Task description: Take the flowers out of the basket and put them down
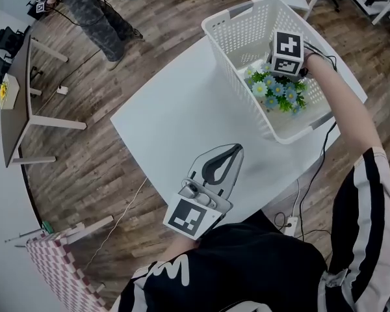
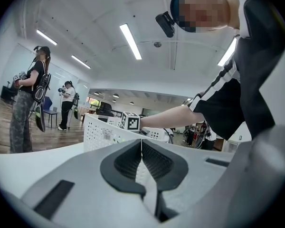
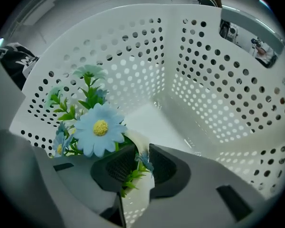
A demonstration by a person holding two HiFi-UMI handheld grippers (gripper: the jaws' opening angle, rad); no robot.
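While I am reaching my right gripper (image 3: 141, 152) down into the white perforated basket (image 1: 247, 28), its jaws are closing narrowly on the flowers (image 3: 99, 127), with a green leafy sprig and a small blue bloom pinched between the dark pads. The bunch is sitting inside the basket, toward the four o'clock end of its floor in the head view, and a big pale-blue daisy with a yellow centre is standing up at about ten o'clock from my jaws in the right gripper view. More blue blooms and green leaves are spreading out against the basket wall behind it. The basket is resting on the white table (image 1: 175, 122), out at roughly one o'clock from me. I am holding my left gripper (image 1: 234, 149) low over the table at about six o'clock, well apart from the basket, pointing toward it; its jaws are pressing together with nothing between them. Beyond the table, at eleven o'clock, a person (image 1: 91, 12) is standing on the wooden floor near a small side table (image 1: 16, 103).
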